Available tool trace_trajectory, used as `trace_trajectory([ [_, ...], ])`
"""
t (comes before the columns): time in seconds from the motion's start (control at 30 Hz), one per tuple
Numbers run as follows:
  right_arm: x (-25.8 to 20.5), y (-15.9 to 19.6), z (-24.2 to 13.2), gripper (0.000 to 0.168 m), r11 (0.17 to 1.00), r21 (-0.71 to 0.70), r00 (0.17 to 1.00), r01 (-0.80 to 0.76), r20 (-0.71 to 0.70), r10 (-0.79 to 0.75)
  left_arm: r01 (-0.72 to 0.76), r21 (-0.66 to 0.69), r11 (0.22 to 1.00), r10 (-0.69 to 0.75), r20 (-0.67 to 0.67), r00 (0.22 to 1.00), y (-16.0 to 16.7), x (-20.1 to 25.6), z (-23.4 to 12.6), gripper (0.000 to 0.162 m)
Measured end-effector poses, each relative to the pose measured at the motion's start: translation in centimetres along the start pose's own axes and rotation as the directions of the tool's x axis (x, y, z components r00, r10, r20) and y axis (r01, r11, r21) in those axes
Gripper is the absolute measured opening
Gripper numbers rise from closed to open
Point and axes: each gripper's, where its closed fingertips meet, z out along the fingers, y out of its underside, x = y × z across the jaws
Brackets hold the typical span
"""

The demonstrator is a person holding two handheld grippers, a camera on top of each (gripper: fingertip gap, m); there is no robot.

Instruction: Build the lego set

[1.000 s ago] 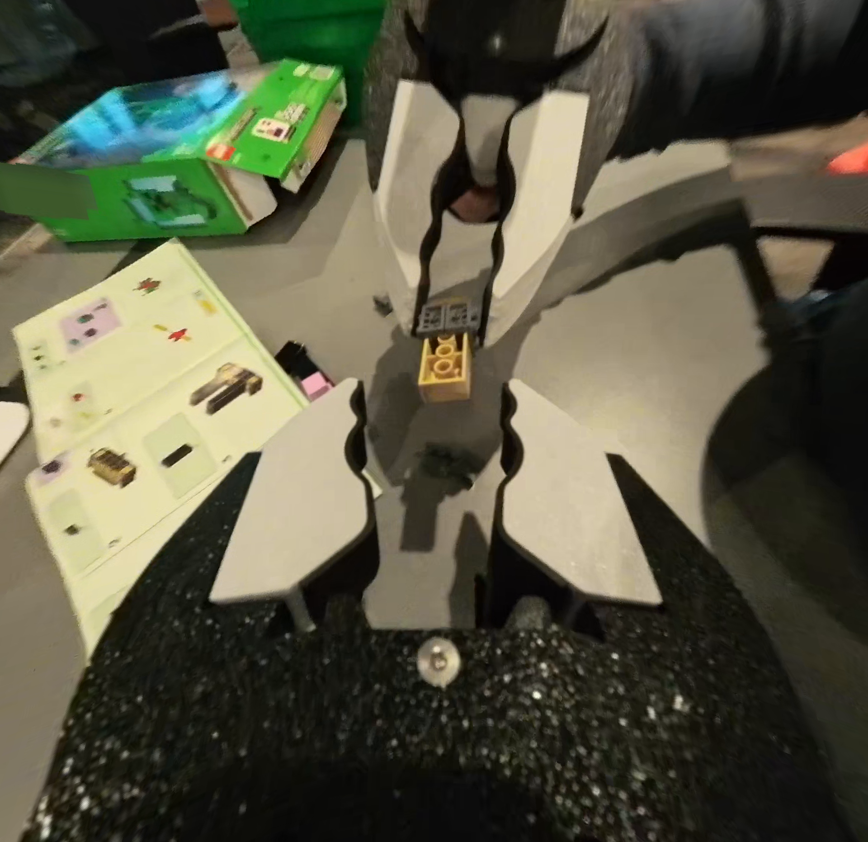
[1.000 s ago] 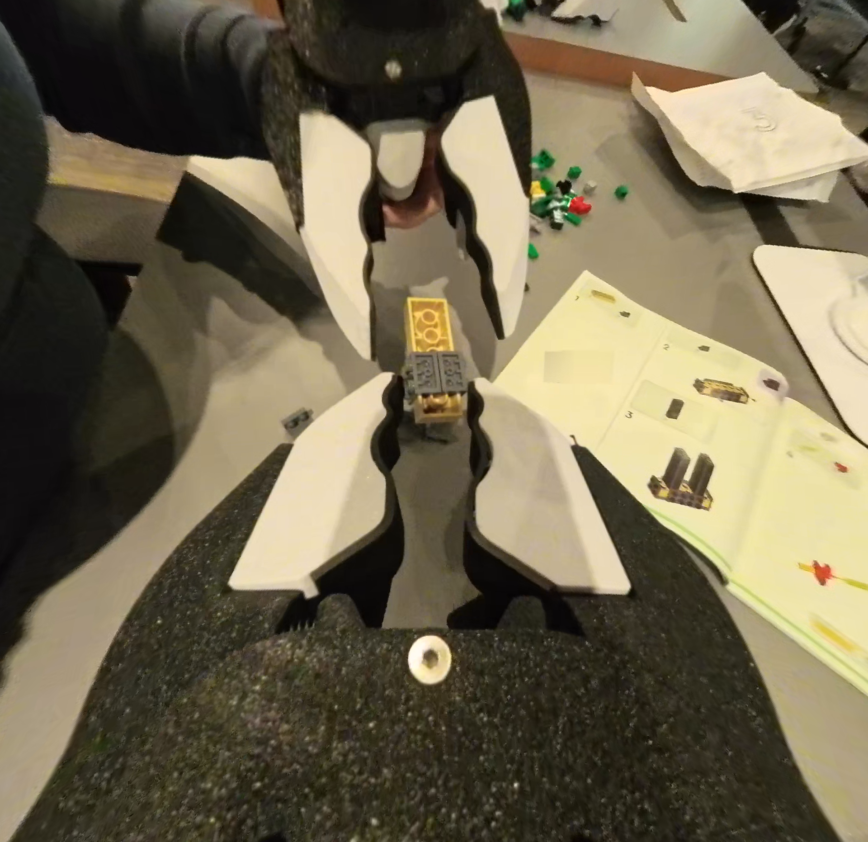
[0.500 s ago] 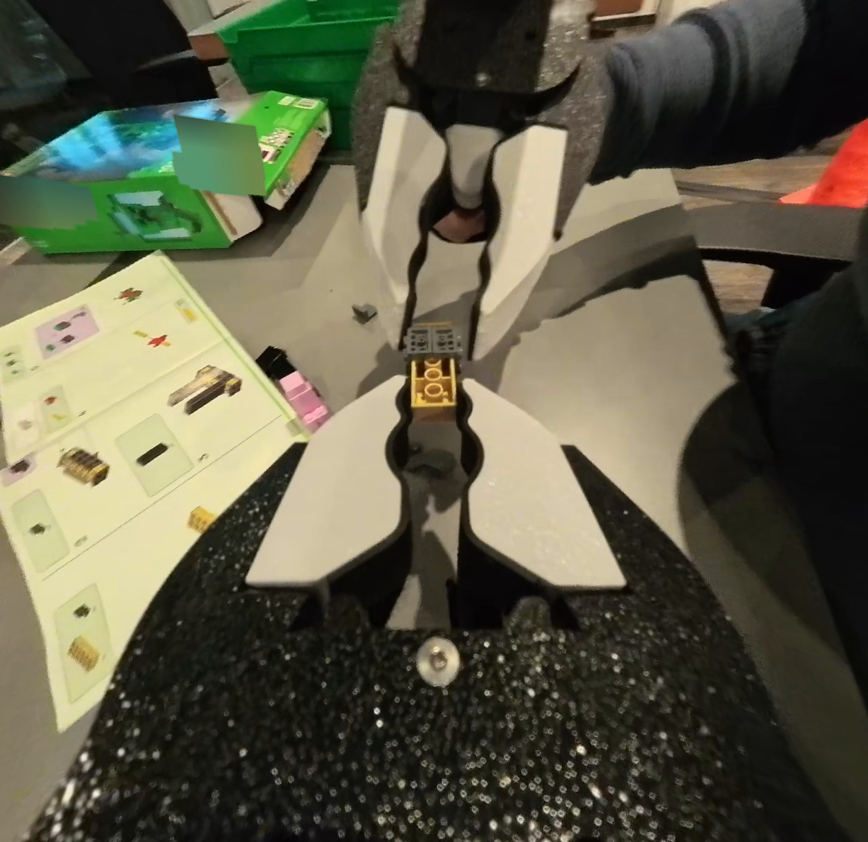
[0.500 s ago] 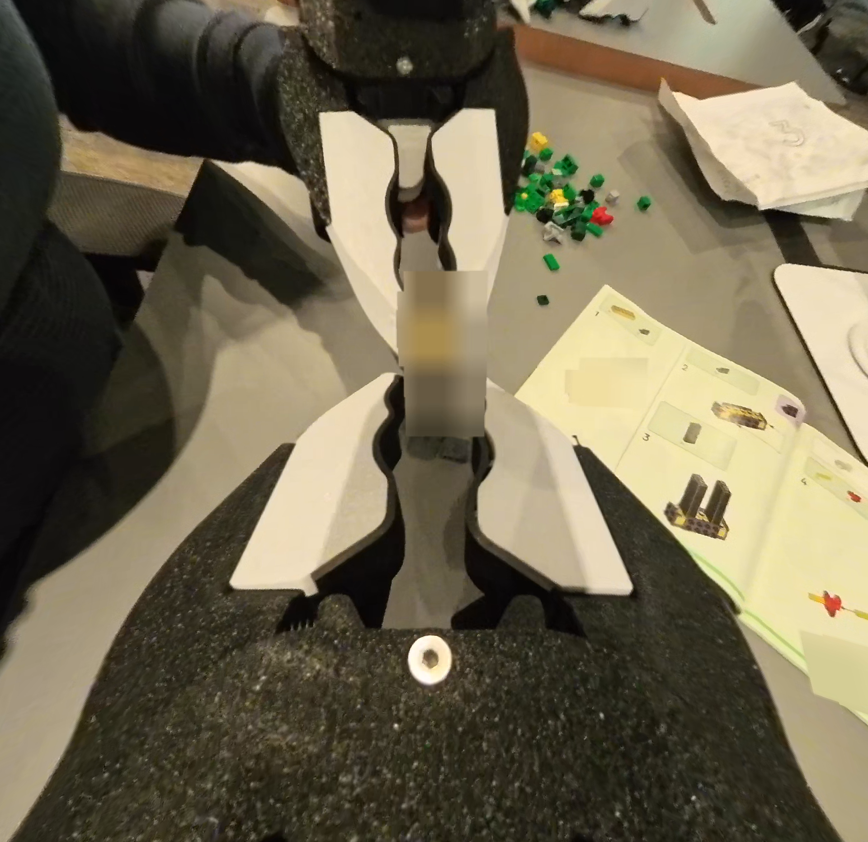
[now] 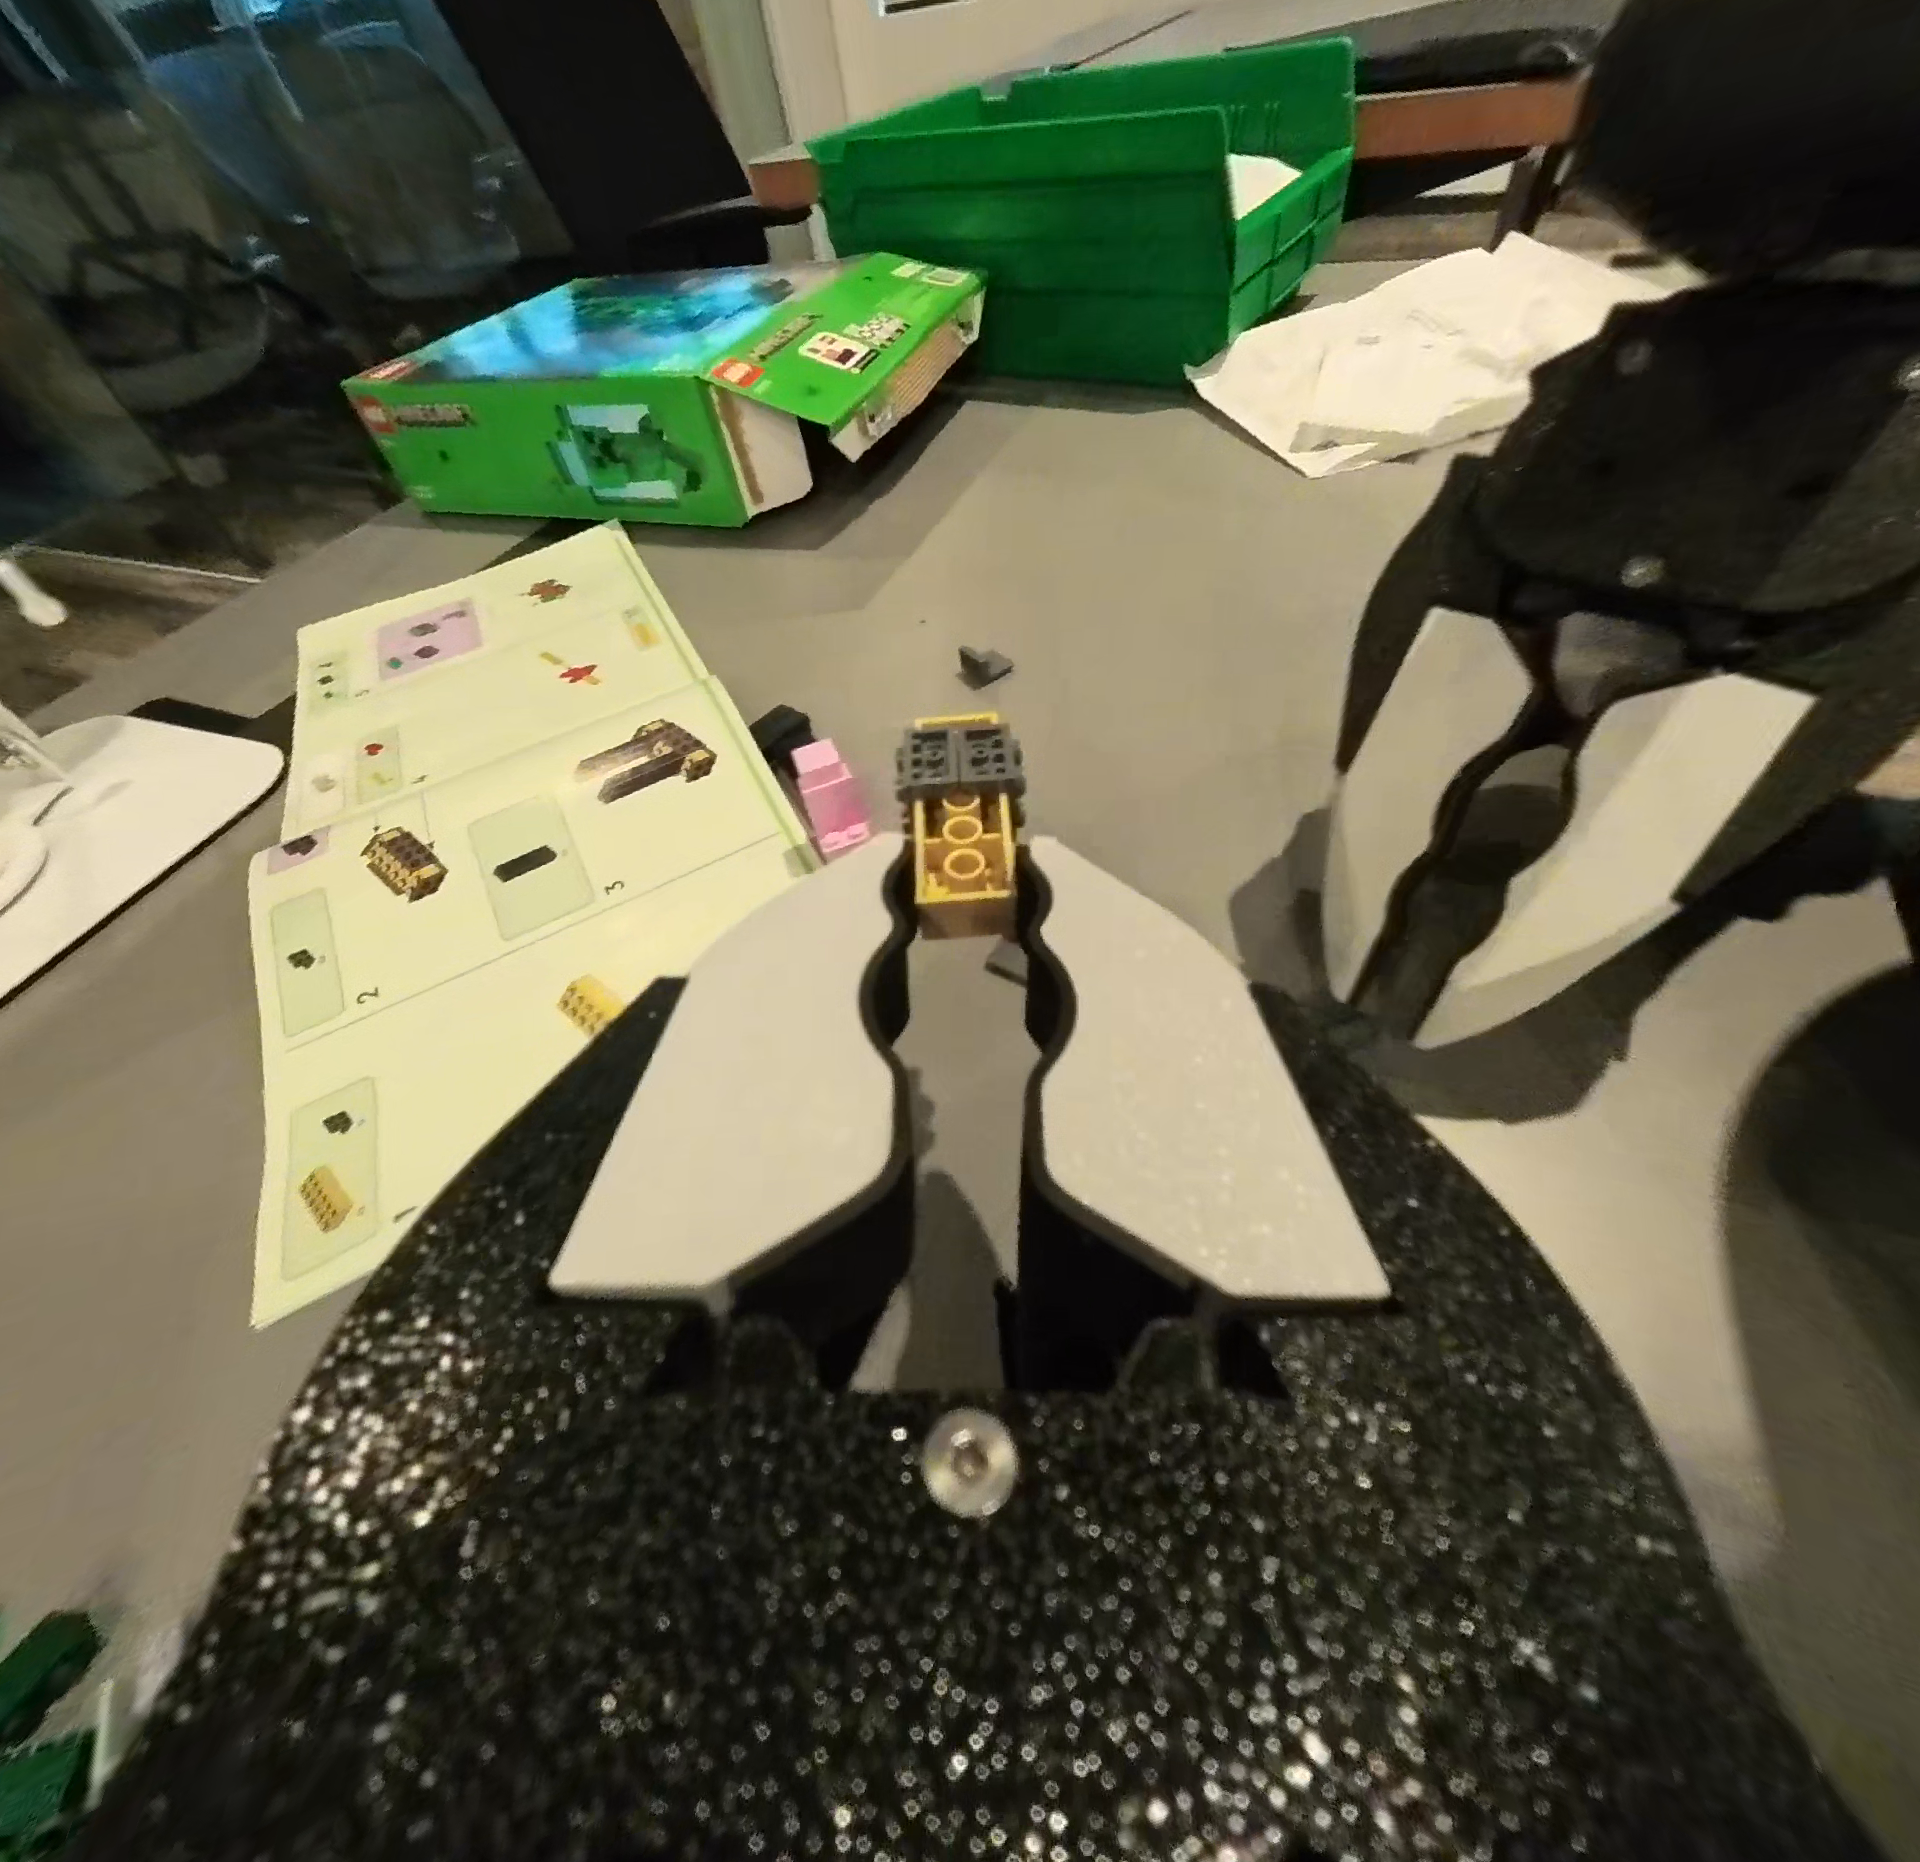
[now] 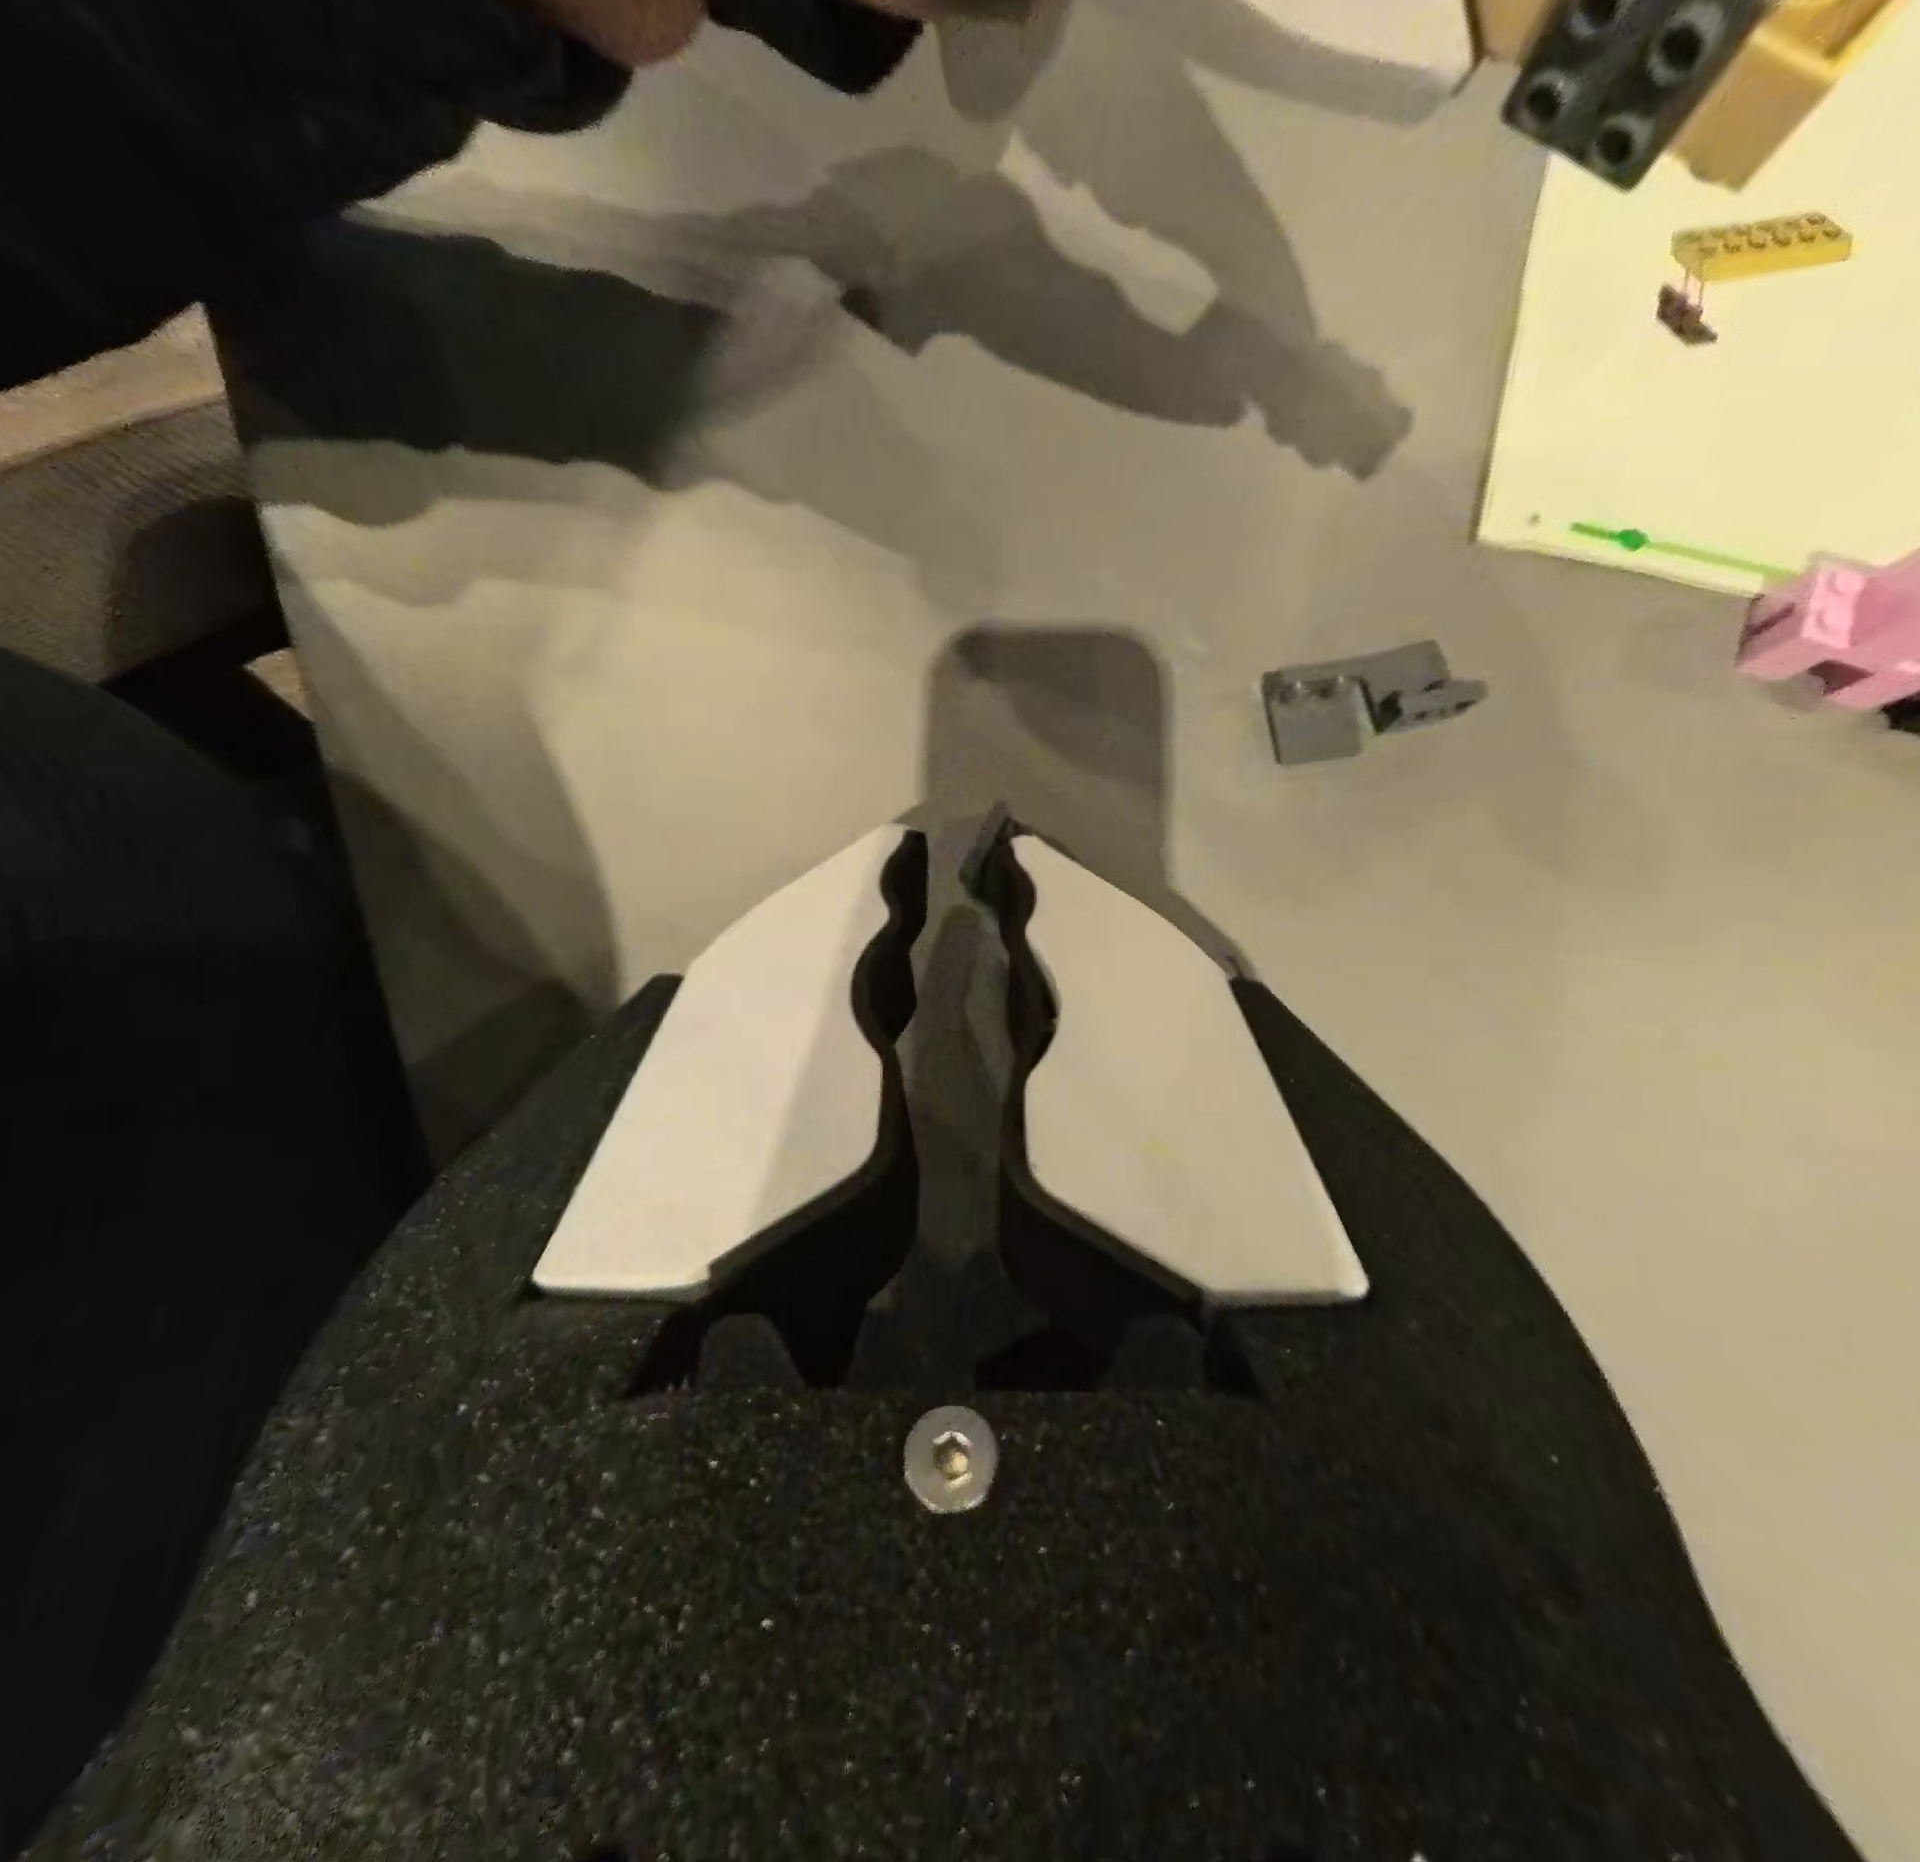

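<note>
Jaws of your left gripper (image 5: pixel 964 877) are clamped on the near end of a tan brick (image 5: pixel 961 862), which carries a dark grey plate (image 5: pixel 962 761) on its far end; the assembly is held above the grey table (image 5: pixel 1101 607). Your right gripper (image 6: pixel 971 844), low over the table near its edge, has its jaws nearly together with something thin and dark between the tips; you cannot tell what it is. Just beside the held brick lies a pink piece (image 5: pixel 831 810), touching the edge of the open instruction booklet (image 5: pixel 468 877). A small grey bracket piece (image 6: pixel 1361 698) rests on the bare table beyond the brick. Farther back, you have the opened green set box (image 5: pixel 623 430) on its side, crumpled white paper (image 5: pixel 1371 378), and a green bin (image 5: pixel 1091 223) behind both.
</note>
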Motion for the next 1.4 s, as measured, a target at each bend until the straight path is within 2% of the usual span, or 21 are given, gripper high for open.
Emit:
trace_trajectory([
  [0.17,0.8,0.7,0.3,0.006,0.997,-0.069,0.997,0.042,-0.063,-0.047,-0.034,0.001,0.999,0.034,-0.045,0.998,-0.2,1.1,0.2,0.017],
  [0.27,1.4,0.3,-0.7,0.005,0.995,-0.073,0.997,0.071,-0.034,-0.074,-0.048,0.0,0.999,0.048,-0.069,0.996,-0.1,1.5,0.3,0.017],
  [0.33,1.4,0.5,-1.8,0.005,0.996,-0.074,0.994,0.05,0.105,-0.042,-0.06,0.014,0.998,0.061,-0.108,0.992,-0.4,2.1,0.4,0.017],
  [0.4,2.0,1.2,-3.4,0.005,0.994,-0.103,0.967,-0.031,0.247,0.055,-0.07,0.03,0.997,0.074,-0.17,0.983,-0.7,3.1,0.7,0.017],
  [0.47,2.1,1.8,-5.5,0.005,0.994,-0.098,0.897,-0.059,0.432,0.095,-0.089,0.029,0.996,0.094,-0.238,0.967,-0.8,4.1,1.1,0.017],
  [0.57,3.9,3.1,-7.7,0.005,0.988,-0.141,0.816,-0.064,0.563,0.133,-0.128,0.014,0.992,0.126,-0.307,0.943,-0.5,5.3,1.9,0.017],
  [0.7,6.2,5.3,-8.7,0.005,0.966,-0.195,0.789,0.168,0.614,-0.013,-0.172,0.001,0.985,0.162,-0.343,0.925,-0.5,6.2,3.3,0.017],
  [0.9,9.2,7.9,-8.2,0.004,0.829,-0.264,0.717,0.493,0.663,-0.215,-0.195,-0.03,0.98,0.175,-0.332,0.927,-0.3,6.3,5.4,0.017],
  [1.03,10.1,8.0,-7.3,0.004,0.747,-0.171,0.648,0.642,0.642,-0.41,-0.174,-0.054,0.983,0.147,-0.335,0.931,0.0,6.4,6.6,0.017],
  [1.1,10.7,7.8,-7.1,0.005,0.713,-0.169,0.639,0.681,0.612,-0.465,-0.164,-0.066,0.984,0.132,-0.337,0.932,0.2,6.4,7.2,0.017],
  [1.17,10.7,7.2,-7.0,0.017,0.721,-0.148,0.651,0.677,0.577,-0.493,-0.152,-0.076,0.985,0.119,-0.333,0.936,0.2,6.4,8.0,0.017],
  [1.27,10.6,6.3,-7.2,0.032,0.797,-0.099,0.723,0.596,0.498,-0.479,-0.137,-0.101,0.985,0.105,-0.27,0.957,0.3,5.5,9.3,0.017],
  [1.33,11.2,5.6,-7.2,0.034,0.879,-0.075,0.833,0.471,0.364,-0.416,-0.114,-0.11,0.987,0.094,-0.166,0.982,0.0,3.9,10.1,0.017],
  [1.4,12.0,5.3,-7.5,0.031,0.963,-0.043,0.952,0.268,0.166,-0.257,-0.084,-0.1,0.991,0.08,-0.046,0.996,-0.6,2.0,10.4,0.017],
])
